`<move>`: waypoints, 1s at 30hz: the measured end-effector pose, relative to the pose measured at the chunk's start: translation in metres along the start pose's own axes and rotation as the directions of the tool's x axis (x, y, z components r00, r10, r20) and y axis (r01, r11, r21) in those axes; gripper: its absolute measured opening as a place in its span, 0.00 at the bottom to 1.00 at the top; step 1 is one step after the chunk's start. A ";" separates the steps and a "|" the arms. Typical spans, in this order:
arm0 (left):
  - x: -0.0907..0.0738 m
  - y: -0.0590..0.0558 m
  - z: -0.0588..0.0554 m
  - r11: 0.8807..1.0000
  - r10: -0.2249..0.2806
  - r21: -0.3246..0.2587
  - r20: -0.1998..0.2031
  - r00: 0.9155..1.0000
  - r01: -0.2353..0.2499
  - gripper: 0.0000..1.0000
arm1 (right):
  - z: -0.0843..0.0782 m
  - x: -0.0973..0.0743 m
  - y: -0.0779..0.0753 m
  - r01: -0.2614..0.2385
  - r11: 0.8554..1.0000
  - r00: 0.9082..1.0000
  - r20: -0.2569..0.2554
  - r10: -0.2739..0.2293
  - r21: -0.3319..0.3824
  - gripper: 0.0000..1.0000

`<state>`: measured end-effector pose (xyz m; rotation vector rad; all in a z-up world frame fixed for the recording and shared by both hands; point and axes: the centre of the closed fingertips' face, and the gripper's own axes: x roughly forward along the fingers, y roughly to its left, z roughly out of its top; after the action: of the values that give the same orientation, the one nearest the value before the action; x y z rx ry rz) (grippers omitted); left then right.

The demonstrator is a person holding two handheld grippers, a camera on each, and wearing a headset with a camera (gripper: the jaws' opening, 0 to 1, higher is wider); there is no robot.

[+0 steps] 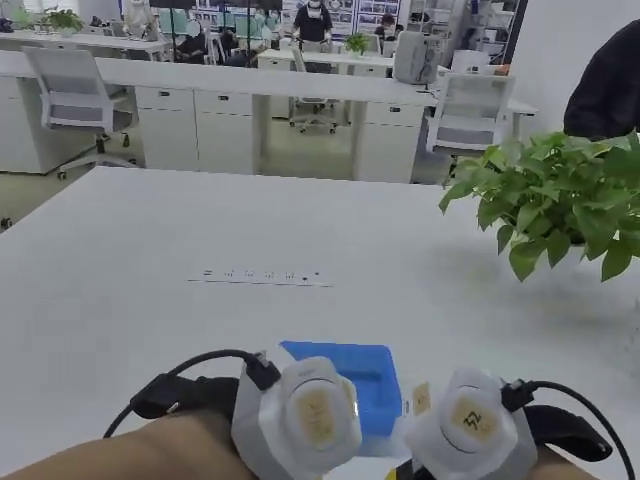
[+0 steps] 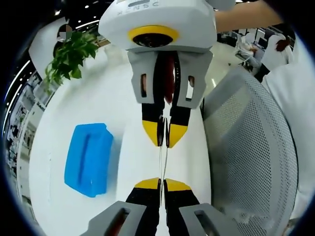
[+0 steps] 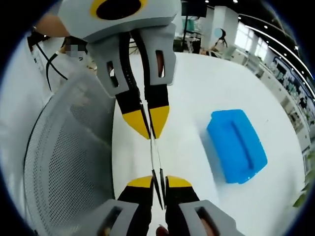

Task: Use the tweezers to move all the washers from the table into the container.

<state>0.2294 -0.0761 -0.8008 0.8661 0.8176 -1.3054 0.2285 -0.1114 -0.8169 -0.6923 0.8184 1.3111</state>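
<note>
A broad white table (image 1: 300, 230) stretches ahead under bright, even light. A leafy green potted plant (image 1: 560, 200) stands at its right side. Beyond the table runs a row of long white desks with cabinet fronts (image 1: 250, 110). Grey mesh-backed office chairs (image 1: 75, 90) are drawn up to them over a pale beige floor (image 1: 290, 150). People (image 1: 313, 22) stand and sit at the far end. In the left gripper view, a grey mesh chair back (image 2: 251, 157) sits just beside the table's edge.

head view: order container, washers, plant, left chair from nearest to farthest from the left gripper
1. container, just past the left gripper, which grips the tweezers.
2. washers, a row farther out, centre.
3. plant, off to the right.
4. chair, far left, beyond the table.
</note>
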 end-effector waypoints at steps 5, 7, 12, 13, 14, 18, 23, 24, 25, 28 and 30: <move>0.013 0.004 0.004 1.000 -0.005 0.005 0.011 1.000 0.005 0.00 | -0.008 0.004 -0.009 0.040 0.998 0.999 0.016 -0.041 0.056 0.09; 0.018 0.005 0.007 1.000 -0.010 0.004 0.017 1.000 0.010 0.00 | -0.011 0.007 -0.011 0.059 0.994 0.998 0.026 -0.062 0.095 0.10; 0.031 0.006 0.001 1.000 -0.018 0.013 0.002 1.000 0.018 0.00 | -0.013 0.010 -0.014 0.103 0.983 0.992 0.053 -0.112 0.154 0.16; 0.033 0.007 -0.001 1.000 -0.024 0.000 -0.002 1.000 0.024 0.00 | -0.013 0.009 -0.013 0.105 0.980 0.991 0.062 -0.116 0.167 0.16; 0.034 0.007 -0.003 1.000 -0.026 -0.006 -0.004 1.000 0.026 0.00 | -0.012 0.008 -0.011 0.104 0.978 0.990 0.075 -0.119 0.182 0.16; 0.037 0.007 -0.006 1.000 -0.029 -0.012 -0.010 1.000 0.029 0.00 | -0.005 0.001 -0.004 0.093 0.960 0.981 0.140 -0.134 0.264 0.16; 0.045 0.012 -0.011 0.998 -0.027 -0.054 -0.026 0.999 0.026 0.00 | 0.003 -0.012 0.000 0.106 0.929 0.959 0.212 -0.191 0.355 0.19; 0.048 0.014 -0.012 0.996 -0.024 -0.085 -0.023 0.999 0.022 0.00 | 0.009 -0.016 0.001 0.101 0.913 0.946 0.246 -0.211 0.394 0.19; 0.050 0.017 -0.013 0.996 -0.016 -0.086 -0.020 1.000 0.014 0.00 | 0.010 -0.019 0.001 0.099 0.902 0.939 0.261 -0.225 0.421 0.19; 0.058 0.019 -0.017 0.997 -0.007 -0.080 -0.028 1.000 0.005 0.00 | 0.016 -0.024 0.007 0.080 0.880 0.922 0.300 -0.244 0.468 0.21; 0.061 0.021 -0.020 0.996 -0.006 -0.085 -0.037 0.999 0.003 0.00 | 0.016 -0.027 0.010 0.094 0.872 0.916 0.302 -0.265 0.480 0.23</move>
<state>0.2557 -0.0844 -0.8629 0.8237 0.8982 -1.2527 0.2190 -0.1119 -0.7855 -0.1364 0.7032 0.9773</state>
